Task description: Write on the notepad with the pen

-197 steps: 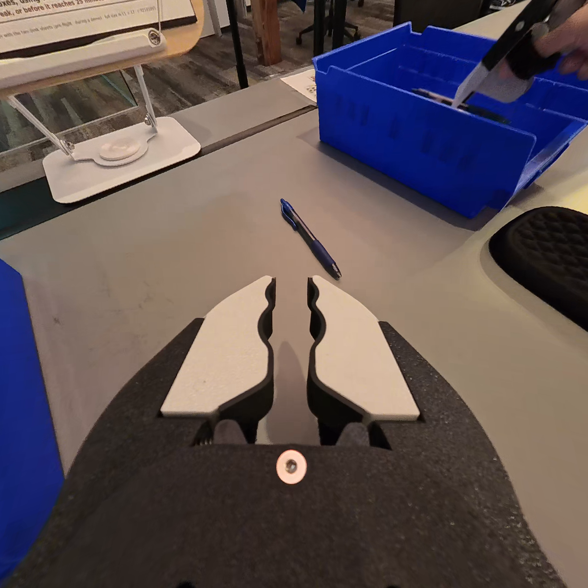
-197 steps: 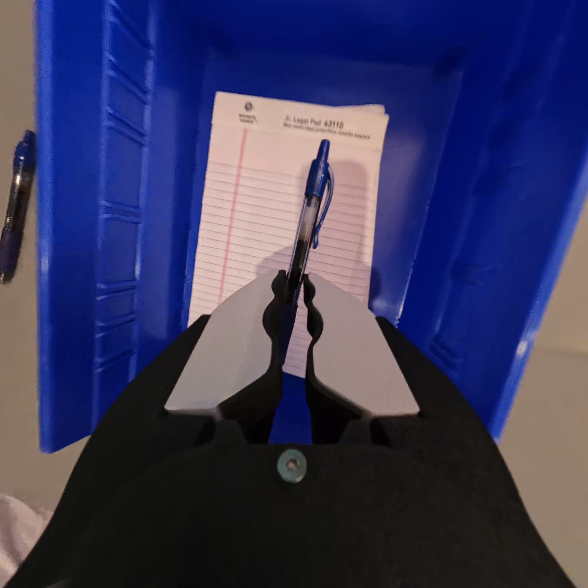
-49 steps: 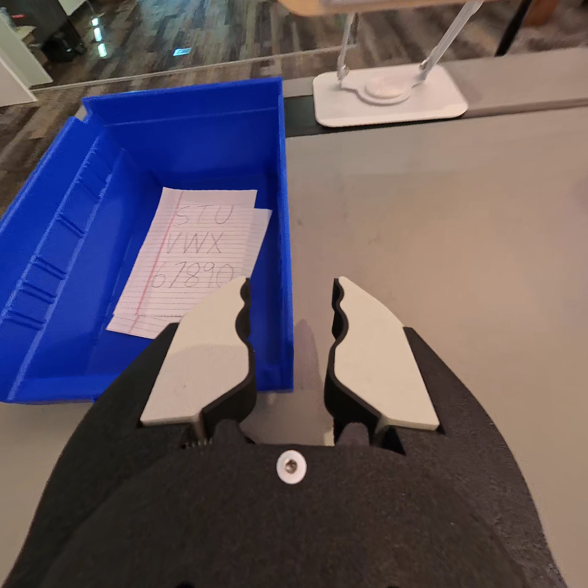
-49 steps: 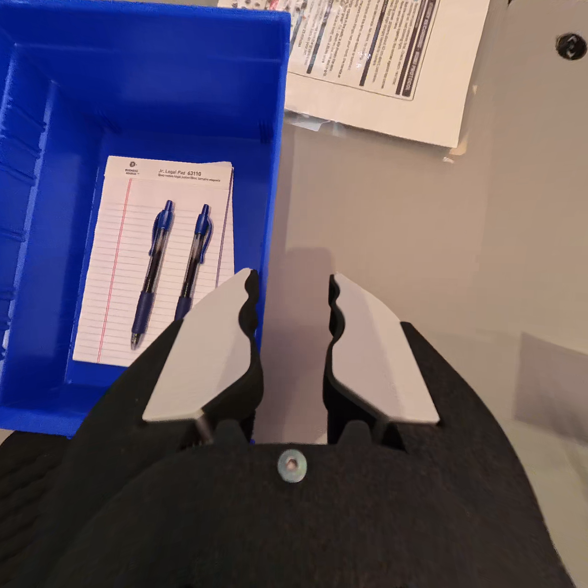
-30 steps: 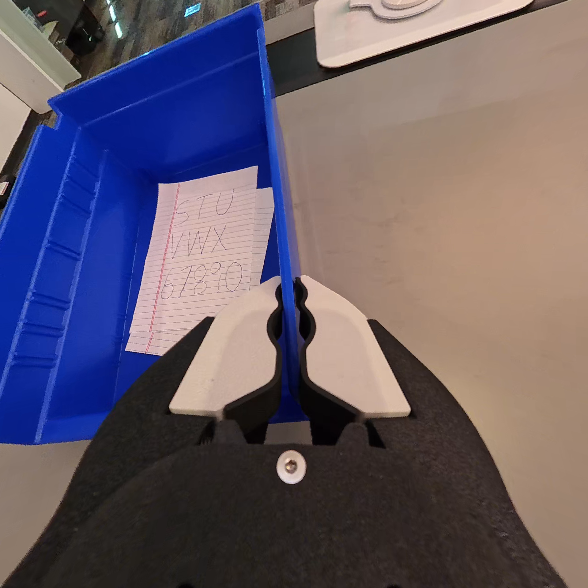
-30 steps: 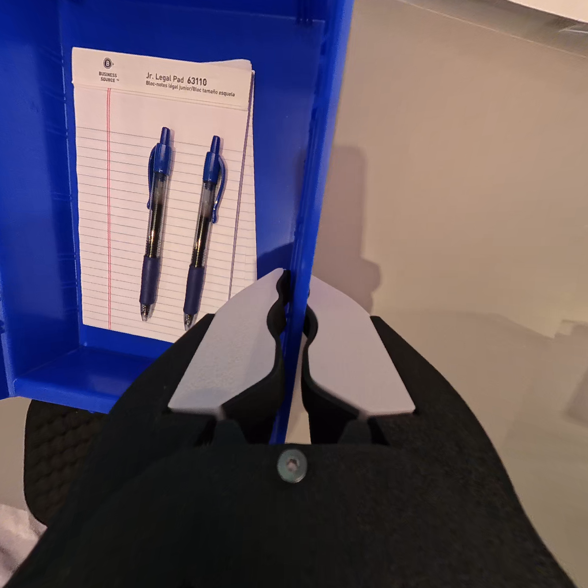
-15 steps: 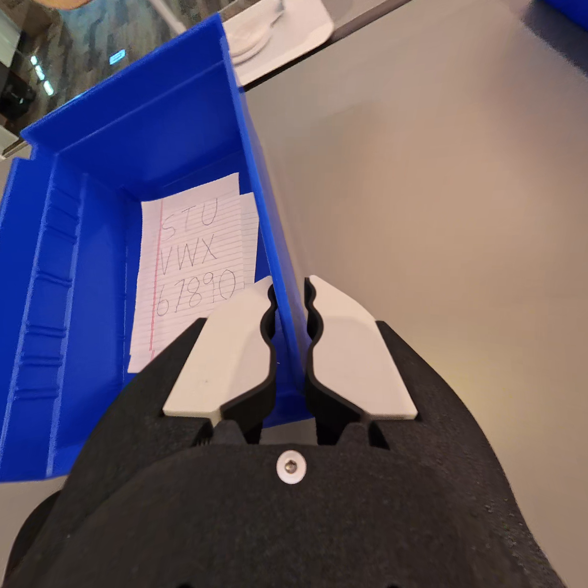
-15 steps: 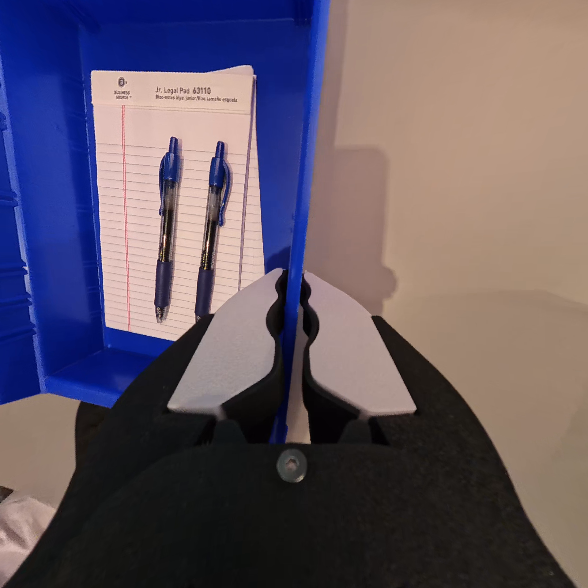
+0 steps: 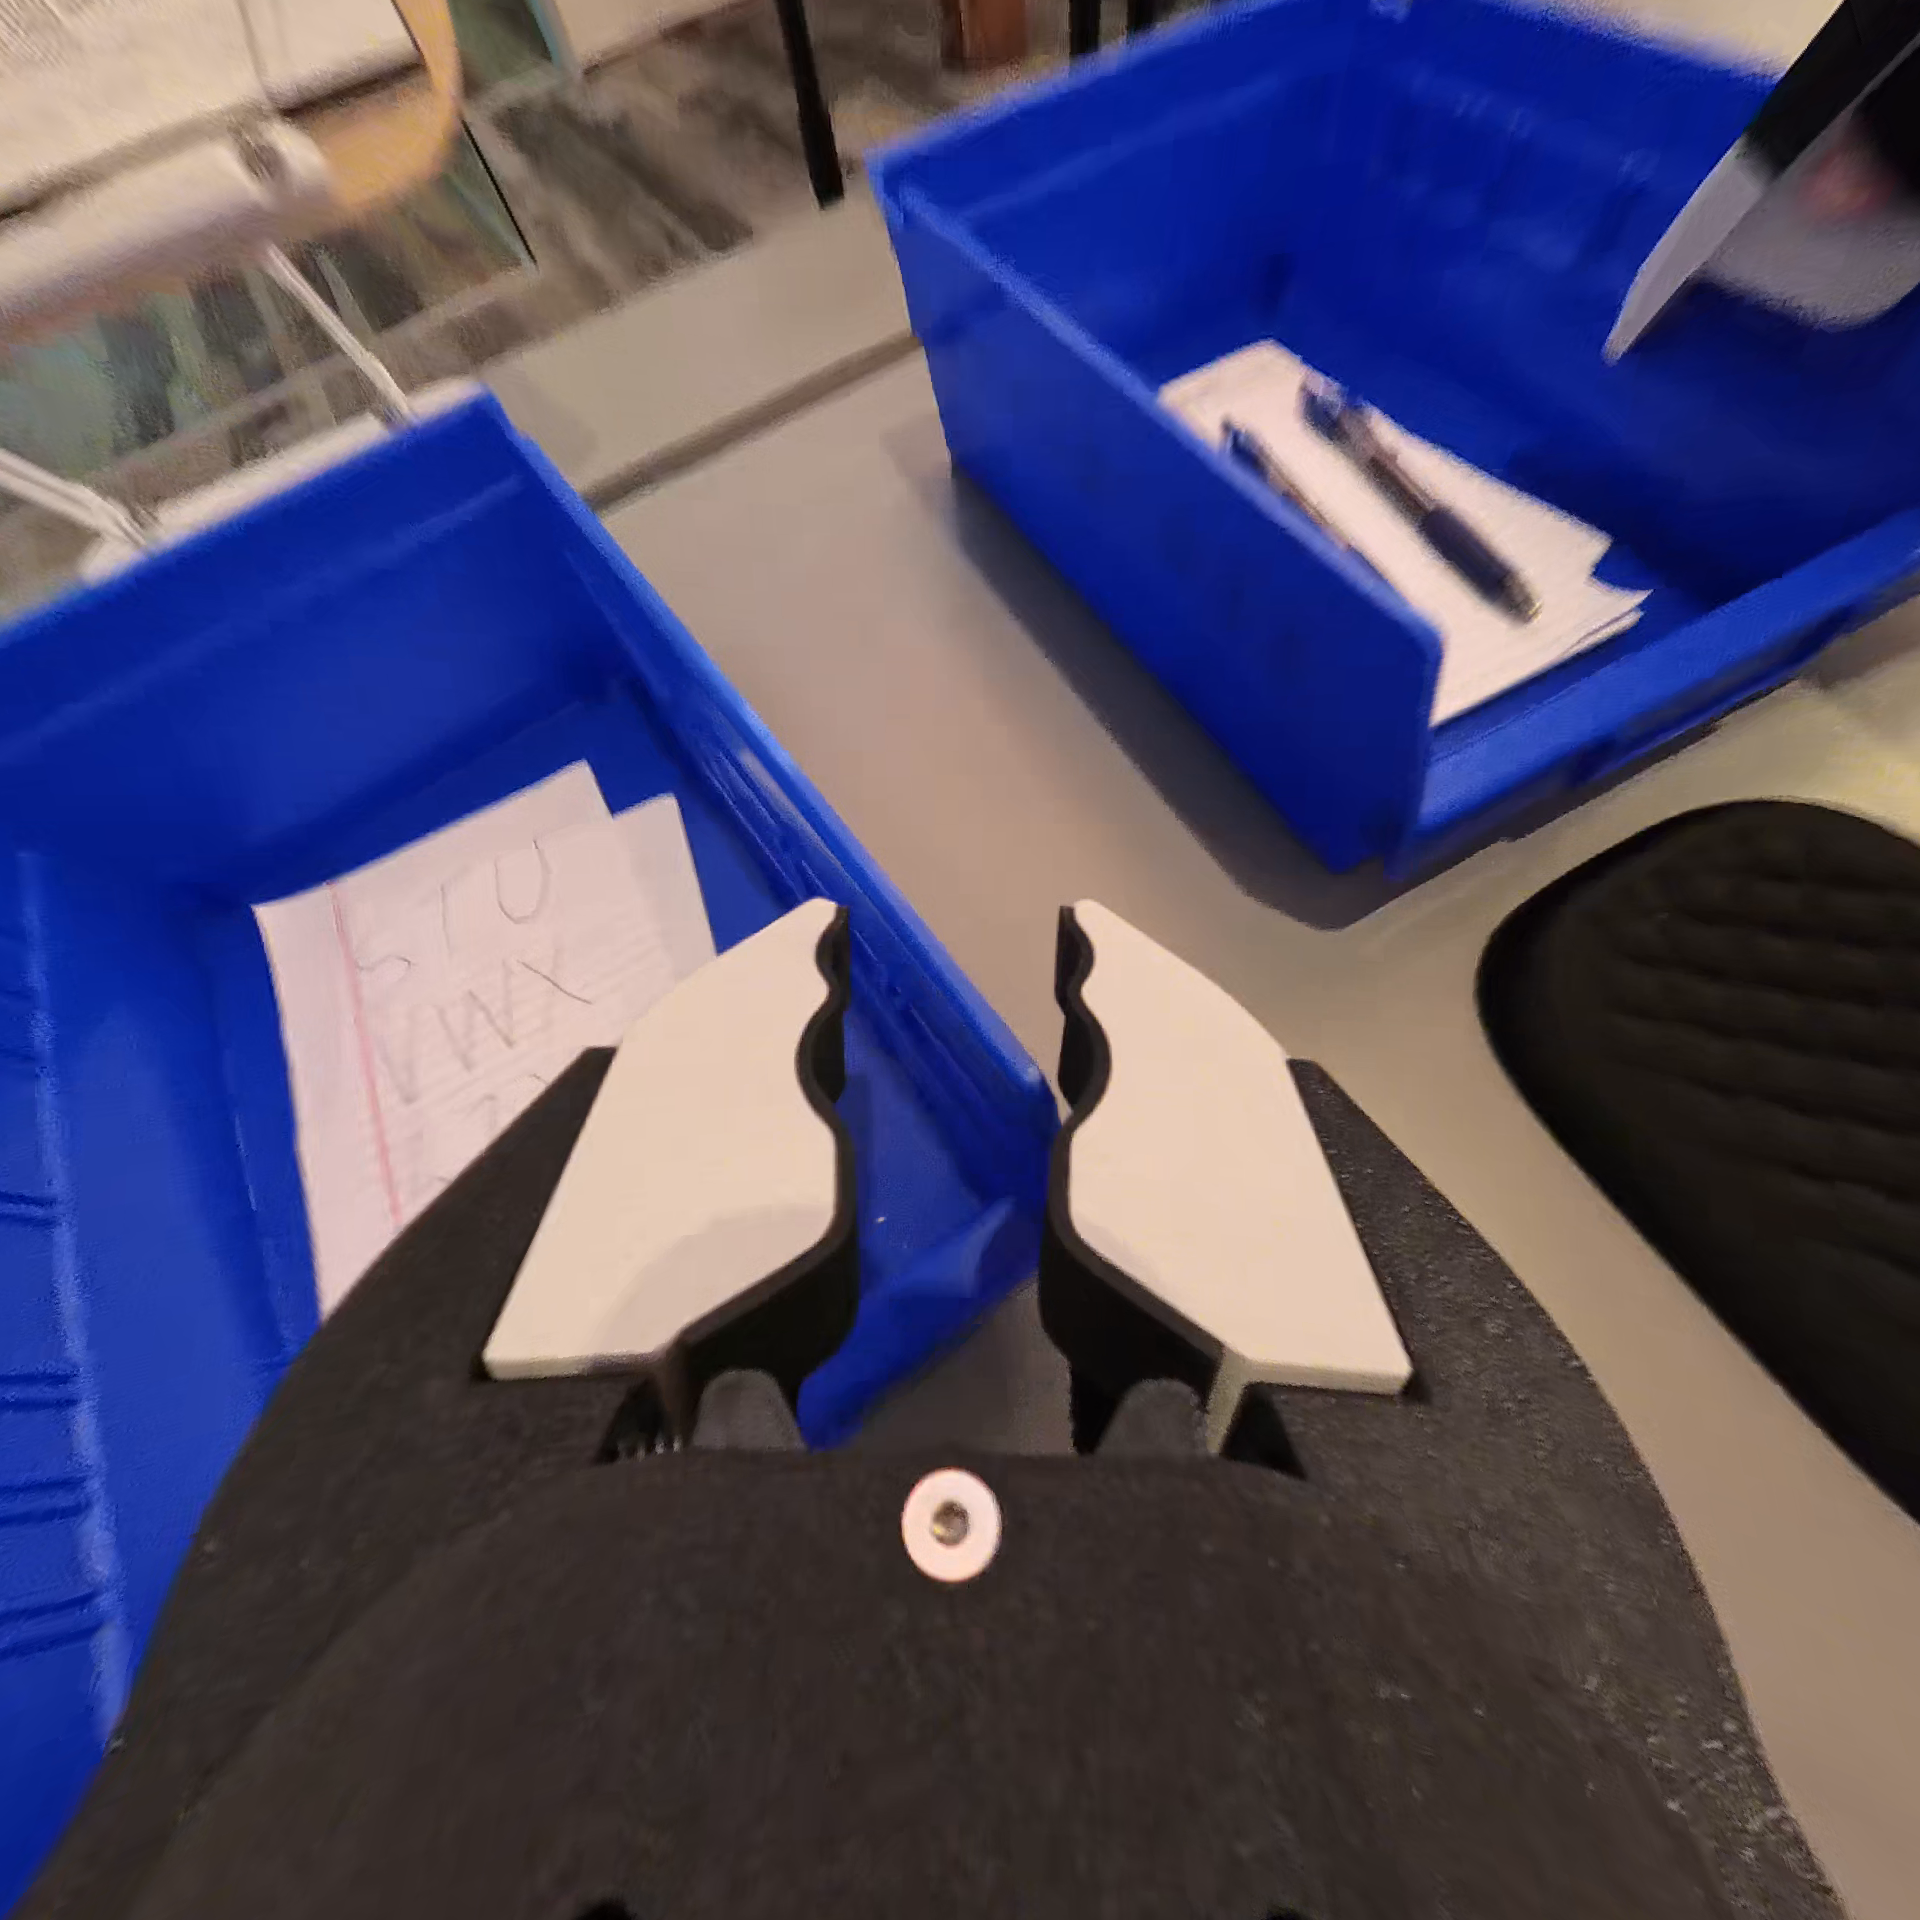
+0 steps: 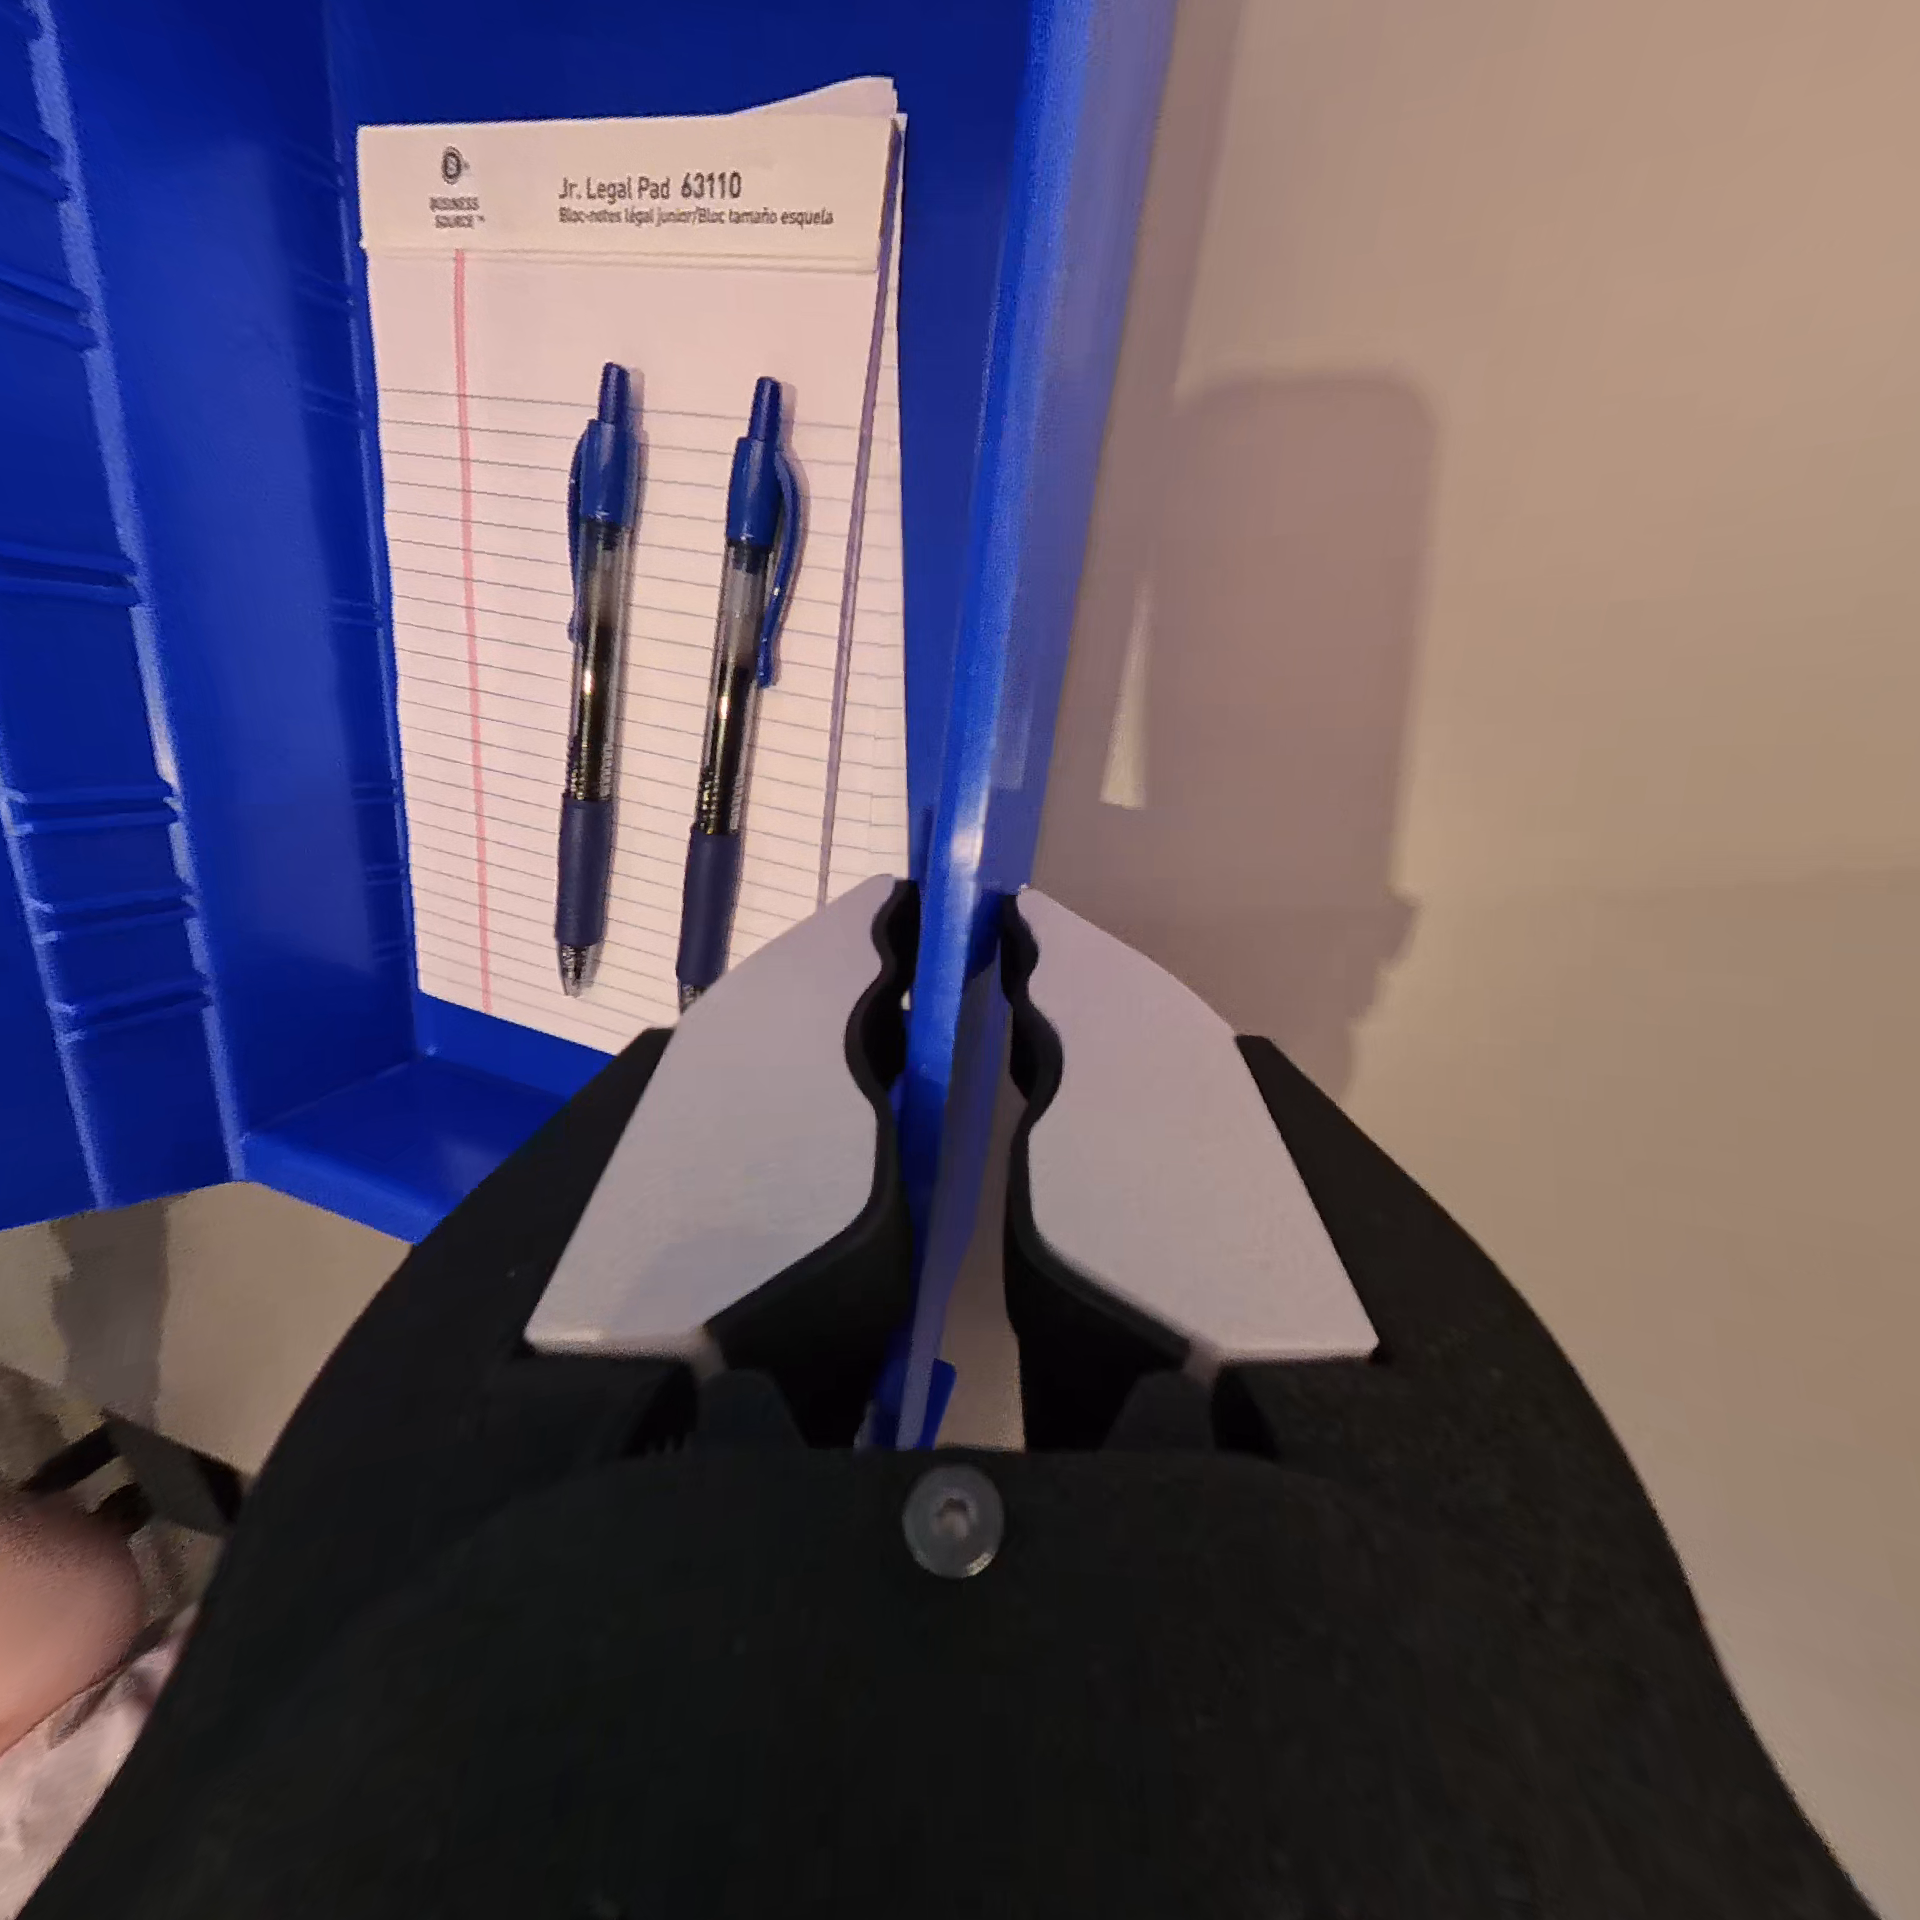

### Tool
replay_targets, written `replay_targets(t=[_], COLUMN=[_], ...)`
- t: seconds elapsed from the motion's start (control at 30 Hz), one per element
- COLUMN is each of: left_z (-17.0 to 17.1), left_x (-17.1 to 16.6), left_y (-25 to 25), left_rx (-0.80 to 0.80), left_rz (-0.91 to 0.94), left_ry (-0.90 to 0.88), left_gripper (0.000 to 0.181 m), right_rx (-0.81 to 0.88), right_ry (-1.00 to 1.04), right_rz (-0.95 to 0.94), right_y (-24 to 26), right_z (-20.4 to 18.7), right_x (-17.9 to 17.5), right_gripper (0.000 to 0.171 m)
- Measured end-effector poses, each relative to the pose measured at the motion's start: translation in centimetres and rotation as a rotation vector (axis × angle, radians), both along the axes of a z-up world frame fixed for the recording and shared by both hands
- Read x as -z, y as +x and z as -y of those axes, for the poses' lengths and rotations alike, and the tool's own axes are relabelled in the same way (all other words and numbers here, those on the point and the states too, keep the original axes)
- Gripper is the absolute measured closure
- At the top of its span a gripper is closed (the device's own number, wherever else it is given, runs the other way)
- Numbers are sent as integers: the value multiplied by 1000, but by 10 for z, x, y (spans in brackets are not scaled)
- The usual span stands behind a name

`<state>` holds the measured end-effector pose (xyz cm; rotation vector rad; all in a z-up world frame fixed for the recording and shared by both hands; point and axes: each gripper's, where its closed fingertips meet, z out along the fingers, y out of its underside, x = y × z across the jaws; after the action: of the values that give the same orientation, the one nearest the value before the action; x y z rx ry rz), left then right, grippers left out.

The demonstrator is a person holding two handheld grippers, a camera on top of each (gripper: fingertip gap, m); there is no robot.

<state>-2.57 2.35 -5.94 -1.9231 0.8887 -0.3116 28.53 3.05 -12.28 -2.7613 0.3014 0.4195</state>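
A white lined notepad [image 10: 665, 312] lies in a blue bin [image 10: 208, 520] with two blue pens, one on the left [image 10: 594, 665] and one on the right [image 10: 740, 665], side by side on it. My right gripper [image 10: 956, 888] is shut on this bin's right wall [image 10: 1029, 416]. In the left wrist view the same bin [image 9: 1143, 499], the pad [image 9: 1496, 582] and a pen [image 9: 1423, 509] show at upper right, with the right gripper [image 9: 1787, 177] blurred above. My left gripper [image 9: 951, 914] is open over the right wall of a second blue bin [image 9: 312, 675] holding written sheets [image 9: 488, 966].
Both bins stand on a grey table [image 9: 883, 675]. A black mesh chair part [image 9: 1714, 1091] is at the right edge. Chair legs and floor show beyond the table's far edge. A person's hand [image 10: 52, 1621] shows at lower left of the right wrist view. My hands' fingertips stand some 30 centimeters from each other.
My left gripper let go of the left bin's wall, opened, and pulled back and turned right, so the other bin came into view. My right gripper kept its hold on its bin wall.
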Motion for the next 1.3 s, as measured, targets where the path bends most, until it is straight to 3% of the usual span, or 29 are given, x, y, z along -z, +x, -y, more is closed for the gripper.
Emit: replay_targets(t=[0.17, 0.27, 0.33, 0.43, 0.6, 0.83, 0.97, 1.3], left_z=[1, -25, -41, -49, -53, -65, -72, -82], left_x=[-85, -103, -91, -63, -3, 34, 43, 44], left_y=[-70, -152, -192, -212, -205, -197, -191, -170], left_rx=[-105, -260, -313, -295, -292, -323, -310, -255], left_rz=[99, 107, 176, 306, 180, 41, 3, -70], left_ry=[230, 204, 65, -133, -237, -264, -263, -230], left_gripper=[138, 133, 133, 138, 126, 134, 160, 166], right_rx=[-40, -77, -93, -134, -163, -183, -169, -185], right_ry=[-10, -52, -86, -164, -235, -232, -219, -245], right_rz=[5, 57, 91, 123, 126, 125, 130, 135], right_y=[-1, 1, 2, 0, -1, 0, 3, 10], right_z=[0, 2, 4, 9, 15, 11, 3, -12], right_x=[1, 2, 5, 14, 18, 18, 17, 16], right_gripper=[156, 157, 158, 161, 163, 162, 162, 163])
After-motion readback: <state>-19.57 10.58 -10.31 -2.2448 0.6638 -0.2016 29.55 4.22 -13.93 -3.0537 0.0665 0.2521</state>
